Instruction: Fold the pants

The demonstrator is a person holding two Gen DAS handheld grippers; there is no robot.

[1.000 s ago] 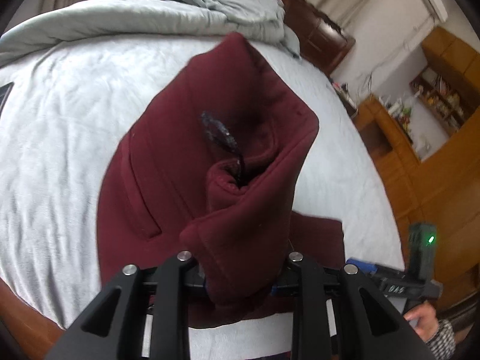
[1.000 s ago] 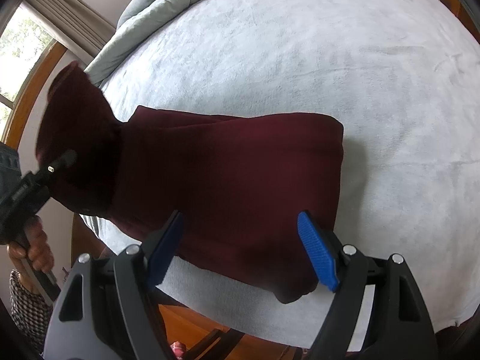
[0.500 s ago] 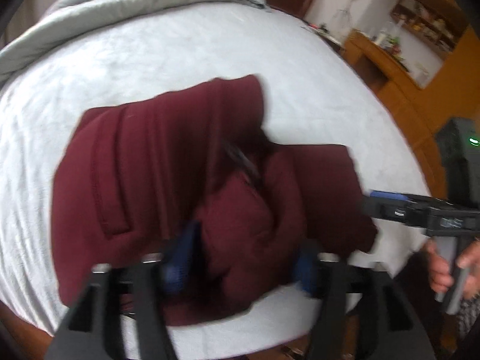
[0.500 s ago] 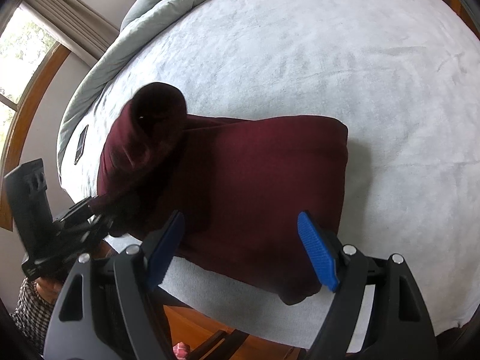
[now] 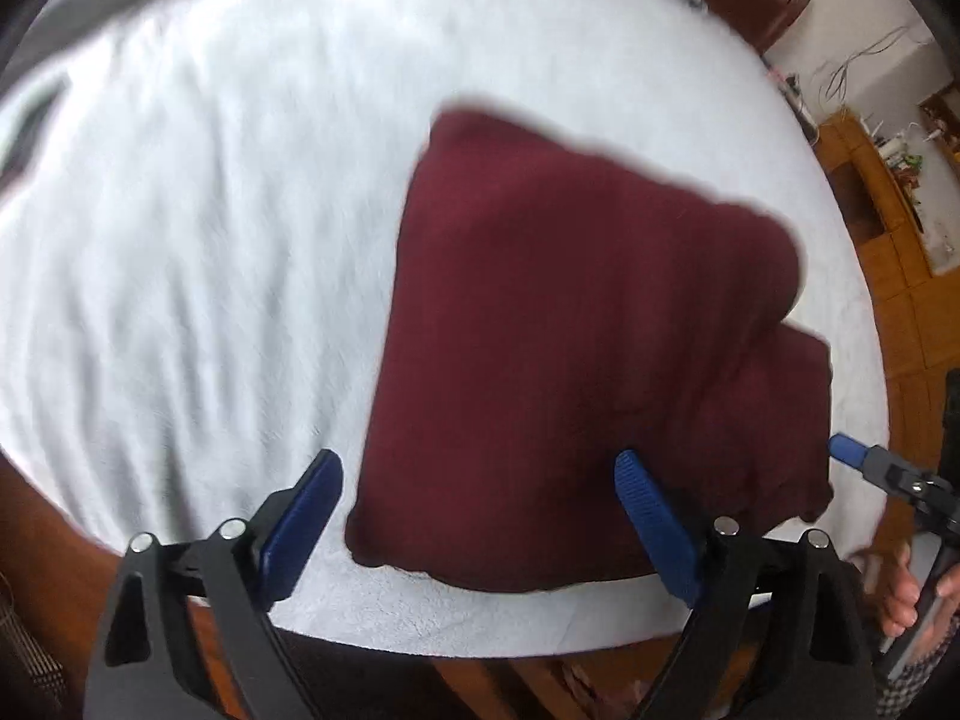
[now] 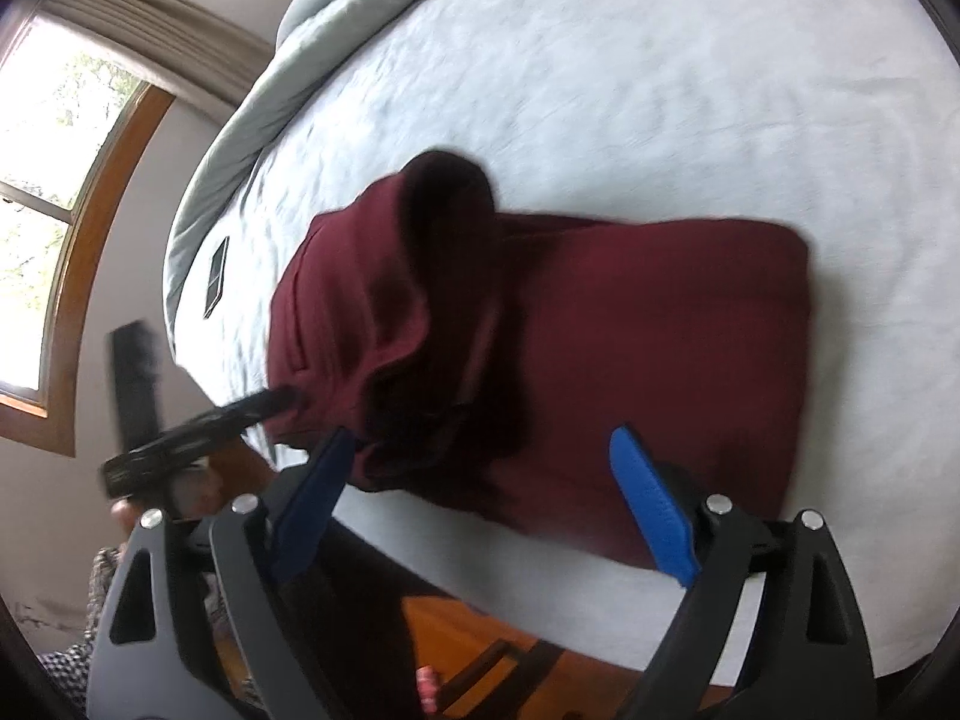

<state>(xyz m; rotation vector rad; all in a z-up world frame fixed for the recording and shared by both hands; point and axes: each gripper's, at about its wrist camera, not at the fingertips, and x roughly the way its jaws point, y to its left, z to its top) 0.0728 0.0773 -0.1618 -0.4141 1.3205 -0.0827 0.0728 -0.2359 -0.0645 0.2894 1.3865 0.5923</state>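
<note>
The maroon pants lie folded in a thick bundle on the white bed, near its front edge. My left gripper is open and empty, its blue pads just in front of the bundle's near edge. My right gripper is open and empty, hovering over the near side of the pants. In the right wrist view the left part of the bundle is a loose, bunched layer, and the left gripper's black finger sits at its left edge.
A grey duvet is piled along the far side of the bed. A dark phone lies on the sheet near it. A window is at left. Wooden cabinets and floor flank the bed on the right.
My left gripper let go of the lifted pants end, which dropped onto the bundle, and pulled back open. My right gripper stayed open near the front edge.
</note>
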